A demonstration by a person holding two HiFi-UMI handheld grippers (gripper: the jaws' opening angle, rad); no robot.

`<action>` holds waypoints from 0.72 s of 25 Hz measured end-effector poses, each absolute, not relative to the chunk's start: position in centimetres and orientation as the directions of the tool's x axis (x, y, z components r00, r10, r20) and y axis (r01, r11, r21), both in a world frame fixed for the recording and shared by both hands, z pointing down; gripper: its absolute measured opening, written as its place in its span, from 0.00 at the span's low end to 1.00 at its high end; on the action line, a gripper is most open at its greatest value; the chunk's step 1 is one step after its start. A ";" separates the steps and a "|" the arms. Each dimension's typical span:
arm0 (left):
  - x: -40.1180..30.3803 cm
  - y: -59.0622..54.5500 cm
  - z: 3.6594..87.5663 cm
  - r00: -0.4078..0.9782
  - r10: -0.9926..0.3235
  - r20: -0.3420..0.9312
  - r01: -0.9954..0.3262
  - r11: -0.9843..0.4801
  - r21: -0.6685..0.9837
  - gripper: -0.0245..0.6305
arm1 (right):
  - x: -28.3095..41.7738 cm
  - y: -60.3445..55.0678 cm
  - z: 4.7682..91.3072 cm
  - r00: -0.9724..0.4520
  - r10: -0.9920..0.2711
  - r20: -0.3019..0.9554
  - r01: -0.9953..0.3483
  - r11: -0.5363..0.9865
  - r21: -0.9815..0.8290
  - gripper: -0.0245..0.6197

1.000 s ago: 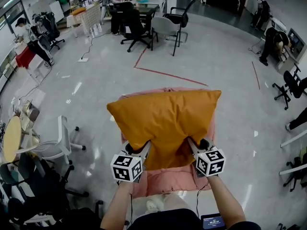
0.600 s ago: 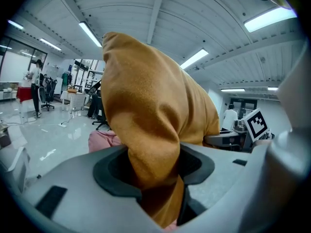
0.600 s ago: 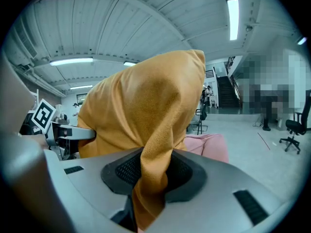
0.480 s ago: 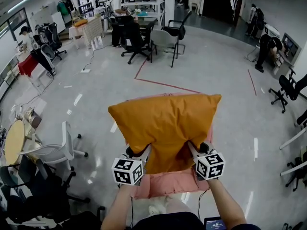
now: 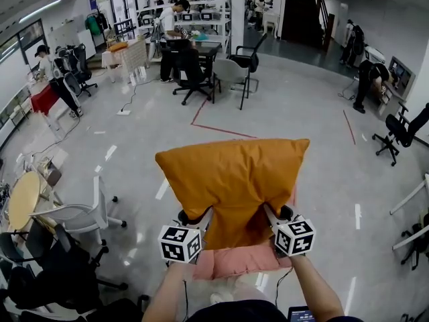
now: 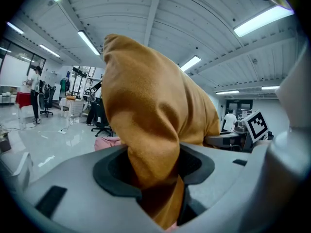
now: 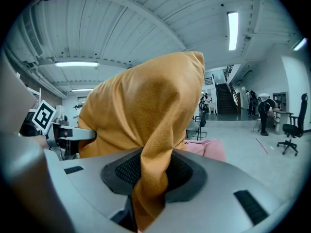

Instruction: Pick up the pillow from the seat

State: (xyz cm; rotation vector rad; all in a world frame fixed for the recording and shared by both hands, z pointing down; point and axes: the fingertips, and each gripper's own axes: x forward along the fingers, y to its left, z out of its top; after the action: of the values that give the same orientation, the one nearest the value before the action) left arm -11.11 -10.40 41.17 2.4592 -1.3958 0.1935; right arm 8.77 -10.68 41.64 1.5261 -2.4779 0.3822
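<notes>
**Lift stage: holding orange soft fabric pillow (image 5: 231, 180) up over pink cushioned seat (image 5: 241, 261)**

Clamped on bunched folds of near edge by left gripper (image 6: 154, 171) and right gripper (image 7: 154, 174), one each side. Apparently clear of seat. Next, probably: keep both pinches tight and level, watch for fabric slip.

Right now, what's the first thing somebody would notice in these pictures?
The big orange pillow jumps out first, filling the middle of the head view. The left claw and the right claw each pinch its near edge and hold it up, with the pink seat just below. Far behind, black office chairs stand on a shiny grey floor.
</notes>
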 end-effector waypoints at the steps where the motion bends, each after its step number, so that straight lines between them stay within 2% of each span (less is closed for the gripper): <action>1: -11.3 -9.9 40.9 0.518 -0.815 0.259 -0.855 -0.482 0.193 0.38 | 8.6 -10.1 41.4 -0.443 -0.844 0.302 -0.896 0.431 -0.109 0.24; 18: -13.6 -1.8 36.9 0.512 -0.837 0.194 -0.858 -0.488 0.158 0.38 | 6.3 -2.2 37.6 -0.442 -0.868 0.225 -0.897 0.430 -0.102 0.24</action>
State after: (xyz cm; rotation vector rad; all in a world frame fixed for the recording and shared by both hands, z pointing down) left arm -13.56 -1.80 36.91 2.5204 -1.4389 0.1333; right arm 6.35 -2.22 37.62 1.5769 -2.5364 0.3123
